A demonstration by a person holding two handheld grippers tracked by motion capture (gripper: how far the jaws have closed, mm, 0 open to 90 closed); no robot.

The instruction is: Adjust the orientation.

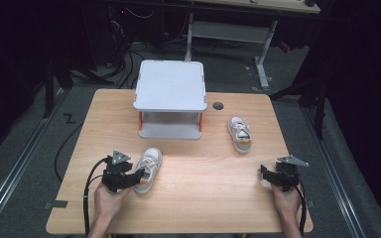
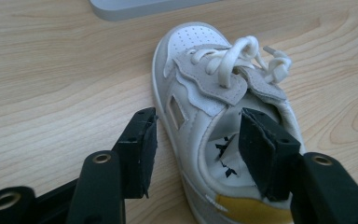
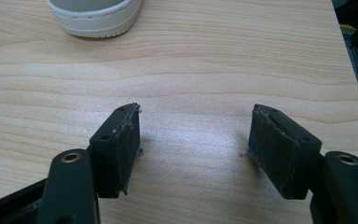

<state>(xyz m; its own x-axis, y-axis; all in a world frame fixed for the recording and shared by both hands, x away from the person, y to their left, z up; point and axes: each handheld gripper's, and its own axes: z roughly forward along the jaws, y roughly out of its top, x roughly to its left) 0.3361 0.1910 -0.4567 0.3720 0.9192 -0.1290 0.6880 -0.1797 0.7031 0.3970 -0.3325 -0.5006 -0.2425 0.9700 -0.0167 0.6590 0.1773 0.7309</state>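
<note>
On the near left of the counter (image 1: 188, 198) we see the left gripper (image 2: 198, 140) straddling the side wall of a white shoe (image 2: 214, 116) that lies there: one jaw outside, the other down in the opening, not yet clamped. The right gripper (image 3: 193, 140) rests released over bare wood, its jaws spread, near the second shoe (image 1: 239, 134) by the white stand (image 1: 170, 89).

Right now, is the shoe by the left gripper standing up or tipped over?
Standing up. The shoe sits sole-down on the table, with its laces and opening facing up.
</note>
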